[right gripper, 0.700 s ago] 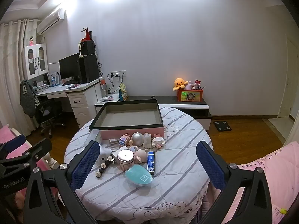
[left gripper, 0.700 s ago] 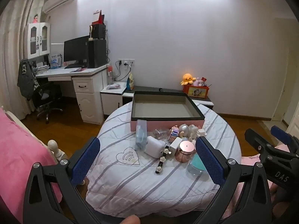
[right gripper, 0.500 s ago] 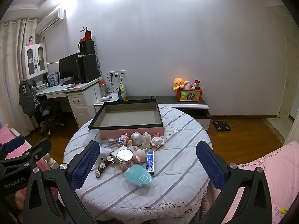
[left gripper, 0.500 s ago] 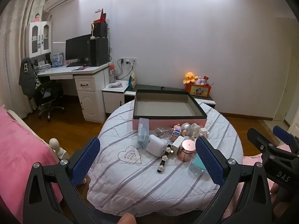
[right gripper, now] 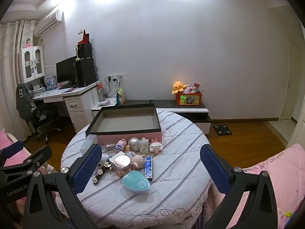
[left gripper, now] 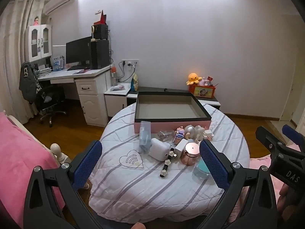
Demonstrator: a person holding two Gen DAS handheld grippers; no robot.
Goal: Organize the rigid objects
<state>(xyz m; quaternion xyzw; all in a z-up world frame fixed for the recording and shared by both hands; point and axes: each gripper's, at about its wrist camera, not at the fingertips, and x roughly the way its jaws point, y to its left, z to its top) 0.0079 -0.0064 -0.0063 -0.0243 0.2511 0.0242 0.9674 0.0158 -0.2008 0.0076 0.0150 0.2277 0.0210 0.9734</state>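
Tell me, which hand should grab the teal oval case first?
Probably the right. In its view the teal oval case lies nearest, between the right gripper's open jaws. In the left view the case sits partly hidden behind that gripper's right finger.

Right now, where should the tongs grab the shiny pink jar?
Probably across the rose-gold jar's round side wall, coming down from above on the near side. It stands upright with a flat lid, so its sides give parallel contact. Things crowd it closely, the teal case in front, so go in carefully. Both tongs are open and empty.
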